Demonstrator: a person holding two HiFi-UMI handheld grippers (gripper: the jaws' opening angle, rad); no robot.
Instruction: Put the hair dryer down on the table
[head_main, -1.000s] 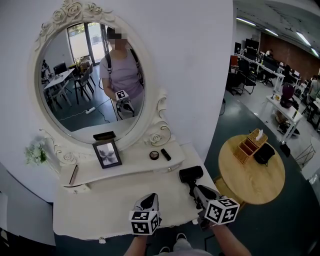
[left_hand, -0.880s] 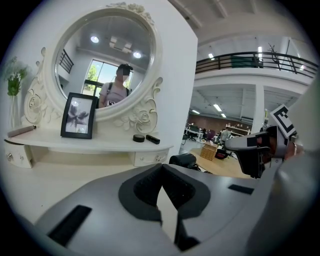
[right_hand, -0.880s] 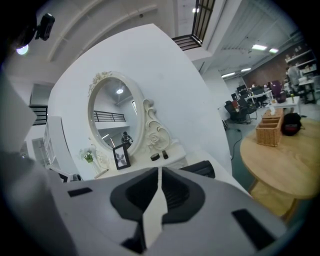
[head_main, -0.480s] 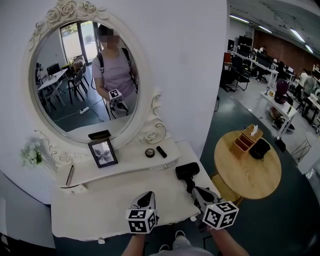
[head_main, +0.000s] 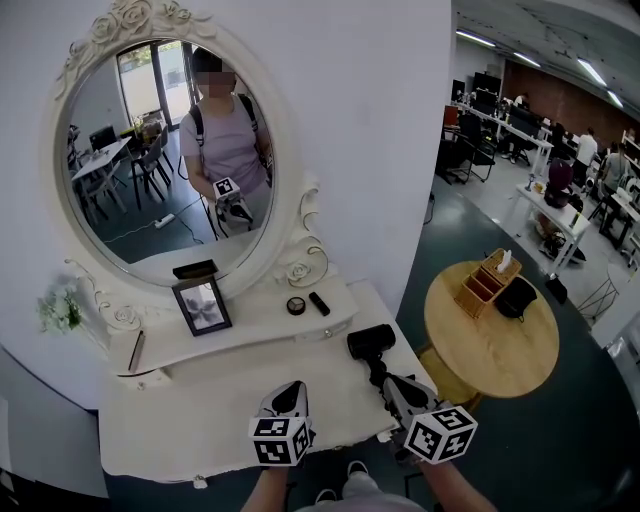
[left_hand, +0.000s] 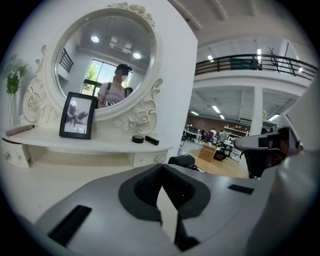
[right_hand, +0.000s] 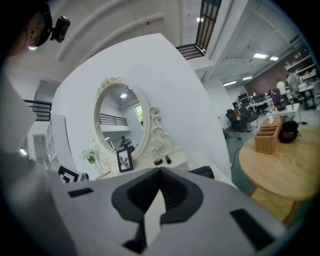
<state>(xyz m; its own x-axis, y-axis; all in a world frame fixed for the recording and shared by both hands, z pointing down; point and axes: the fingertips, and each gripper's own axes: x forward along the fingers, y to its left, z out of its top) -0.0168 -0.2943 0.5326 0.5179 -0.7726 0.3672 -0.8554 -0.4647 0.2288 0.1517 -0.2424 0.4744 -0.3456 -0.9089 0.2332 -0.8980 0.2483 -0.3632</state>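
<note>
1. The hair dryer (head_main: 370, 342) lies on the white desk (head_main: 200, 405) near its right edge. Its black head is toward the wall and its handle runs back toward me.
2. My right claw (head_main: 390, 387) sits at the near end of that handle. From the head view I cannot tell whether it touches it.
3. In the right gripper view that claw's jaws are pressed together with nothing between them, and the dryer's head shows just beyond.
4. My left claw (head_main: 291, 390) hovers over the front of the desk, left of the dryer and apart from it. Its jaws are also pressed together and empty.
5. On the raised shelf (head_main: 255, 320) under the oval mirror (head_main: 170, 150) stand a picture frame (head_main: 201, 306), a round compact (head_main: 296, 305) and a small black tube (head_main: 320, 303).
6. A round wooden table (head_main: 490, 350) stands right of the desk.
</note>
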